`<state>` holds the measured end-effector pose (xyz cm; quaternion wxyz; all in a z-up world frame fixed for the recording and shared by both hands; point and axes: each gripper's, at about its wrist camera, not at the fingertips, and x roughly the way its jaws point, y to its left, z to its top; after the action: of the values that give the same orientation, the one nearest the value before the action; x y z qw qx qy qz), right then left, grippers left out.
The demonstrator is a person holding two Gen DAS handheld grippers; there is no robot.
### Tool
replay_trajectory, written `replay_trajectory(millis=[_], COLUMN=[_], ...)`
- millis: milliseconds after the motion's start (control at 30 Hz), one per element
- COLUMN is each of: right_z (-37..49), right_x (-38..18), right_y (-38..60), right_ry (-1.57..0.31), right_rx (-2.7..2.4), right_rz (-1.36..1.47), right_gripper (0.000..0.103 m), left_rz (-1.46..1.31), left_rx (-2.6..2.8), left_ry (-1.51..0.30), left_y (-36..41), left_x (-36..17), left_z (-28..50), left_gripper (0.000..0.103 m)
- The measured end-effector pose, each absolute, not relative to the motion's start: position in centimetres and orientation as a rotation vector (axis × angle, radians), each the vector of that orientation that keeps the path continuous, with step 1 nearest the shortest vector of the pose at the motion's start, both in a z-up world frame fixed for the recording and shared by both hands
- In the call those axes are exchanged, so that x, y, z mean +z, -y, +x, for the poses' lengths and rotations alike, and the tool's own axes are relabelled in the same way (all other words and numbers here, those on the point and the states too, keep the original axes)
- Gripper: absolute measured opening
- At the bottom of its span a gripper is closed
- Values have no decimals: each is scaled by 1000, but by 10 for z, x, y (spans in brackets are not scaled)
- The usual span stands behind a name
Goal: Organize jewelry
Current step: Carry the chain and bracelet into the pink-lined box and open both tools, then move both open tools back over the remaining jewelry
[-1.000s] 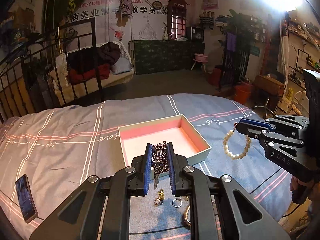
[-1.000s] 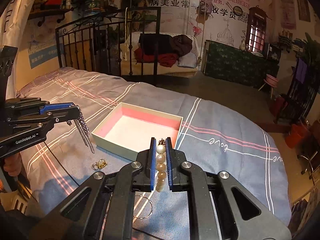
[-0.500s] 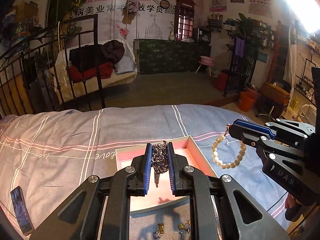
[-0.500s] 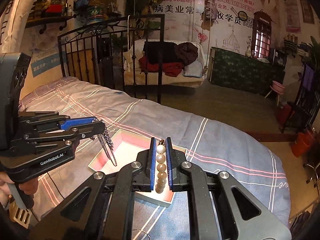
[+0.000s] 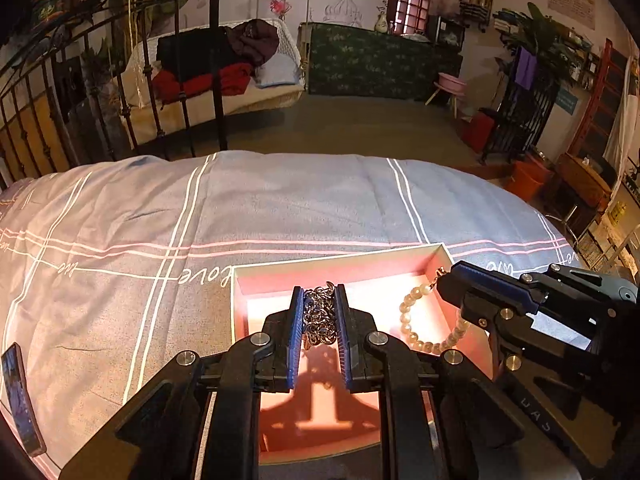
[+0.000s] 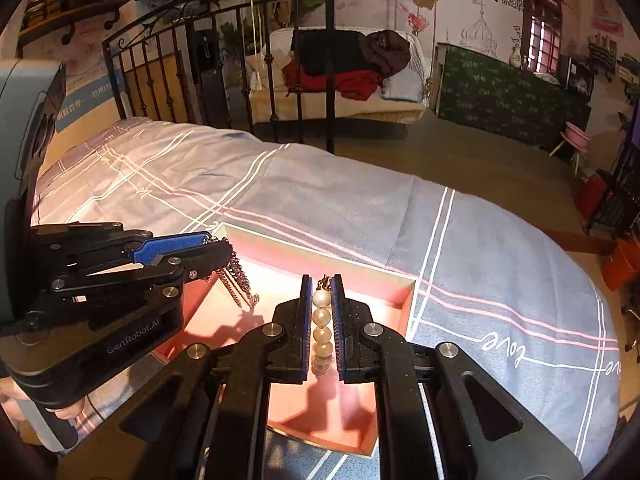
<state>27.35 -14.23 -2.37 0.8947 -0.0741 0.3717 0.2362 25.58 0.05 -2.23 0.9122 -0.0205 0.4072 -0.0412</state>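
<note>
My left gripper (image 5: pixel 319 322) pinches the chain (image 5: pixel 319 316) and my right gripper (image 6: pixel 321 320) pinches the pearl bracelet (image 6: pixel 322 334), both over the open box (image 5: pixel 340 265). I should sink low, then let go gently so nothing bounces out. The chain hangs straight down; the bracelet's loop dangles below my jaws.
</note>
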Motion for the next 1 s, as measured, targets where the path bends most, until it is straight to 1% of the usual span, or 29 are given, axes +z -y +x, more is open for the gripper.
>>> replay_trajectory(millis=[167,367,433,467,500,533,567,600,633,700,733,767,833,933,1000], right_z=[278,276,274,273,272,269,266,261,256,245,240,234,220,198,186], right_x=[-55,-75,-77,-76,-74,-70,-65,-57,-48,-32,-24,-16,-4,4,1], right_y=[133,137,142,145,148,152,156,160,165,174,179,185,195,213,225], right_ry=[-831,-868,-876,-879,-873,-860,-836,-800,-767,-712,-685,-660,-616,-564,-579], right_rx=[481,451,448,447,440,425,413,403,393,364,353,339,298,267,312], right_rz=[-175,-200,-193,-182,-175,-174,-174,-172,-170,-166,-159,-154,-149,-115,-65], right_gripper=[10,10,11,13,18,34,62,74,86,86,87,91,95,97,97], left_rz=[-34,-42,-52,-50,-50,-53,-58,-62,-64,-70,-79,-92,-92,-40,-10], left_rx=[-73,-67,-68,-68,-66,-63,-59,-53,-53,-51,-51,-70,-82,-102,-120], left_ry=[-886,-924,-915,-904,-888,-865,-834,-801,-771,-716,-696,-675,-643,-595,-586], left_y=[-1,-5,-6,-7,-6,-7,-8,-8,-8,-9,-9,-10,-9,-6,-3], left_x=[-42,-55,-53,-49,-44,-37,-28,-19,-9,11,18,25,36,40,35], left_z=[259,260,258,257,256,253,249,244,239,228,223,216,202,177,160], left_gripper=[15,15,17,27,41,49,62,73,78,93,95,96,97,97,97])
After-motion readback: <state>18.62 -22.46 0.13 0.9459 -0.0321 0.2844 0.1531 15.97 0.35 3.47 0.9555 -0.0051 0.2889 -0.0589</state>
